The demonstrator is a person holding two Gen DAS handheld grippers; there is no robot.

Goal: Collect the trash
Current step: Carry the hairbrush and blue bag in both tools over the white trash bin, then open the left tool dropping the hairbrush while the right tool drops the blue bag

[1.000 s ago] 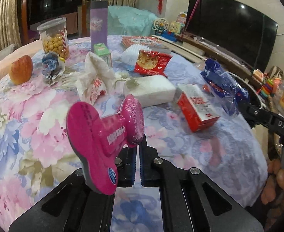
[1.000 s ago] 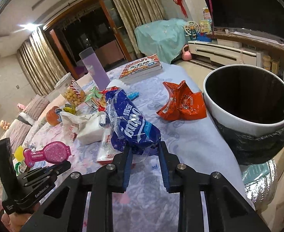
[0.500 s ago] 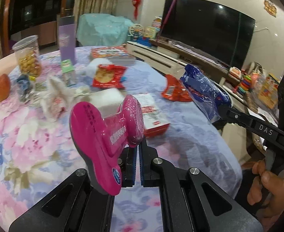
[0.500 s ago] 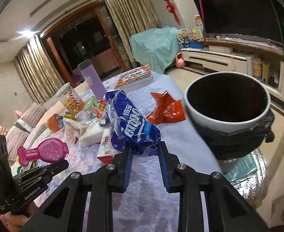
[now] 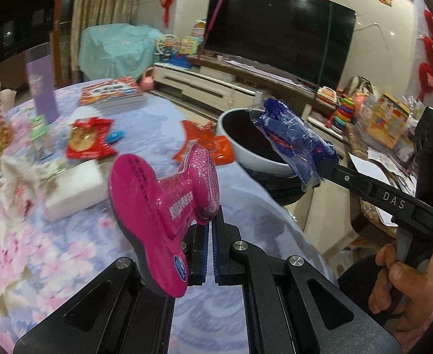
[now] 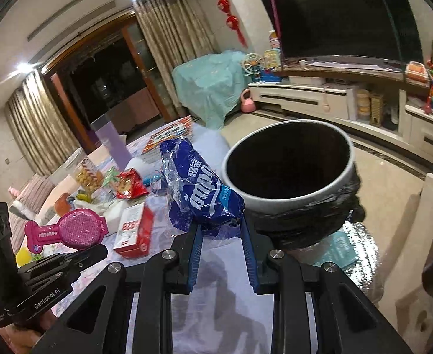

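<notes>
At the far left of the right wrist view, the left hand-held gripper (image 6: 94,252) is clamped fully shut on the edge of a pink blister pack (image 6: 69,229), held above the tabletop (image 6: 216,295) with its rounded end tilted up. Toward the centre, the right hand-held gripper (image 6: 221,230) stands at a narrow gap, its pads pinching the lower end of a crumpled blue wrapper (image 6: 198,185). To the right, the white-rimmed trash bin (image 6: 290,199), lined with a black bag, sits just beyond the tabletop edge, its mouth clear. Recommended procedure: bring the blue wrapper over the middle of the opening before releasing, since thin film may cling to the pads or drift onto the rim; follow with the pink blister pack, releasing it low so that it does not bounce out. Other litter lies on the tabletop, including a red snack bag (image 5: 88,143) and an orange wrapper (image 5: 209,144). The left wrist view shows the blue wrapper (image 5: 293,141) already overlapping the near rim of the trash bin (image 5: 240,155), and the person's hand (image 5: 399,277) at the lower right. Only the right wrist view shows the full bin opening.
</notes>
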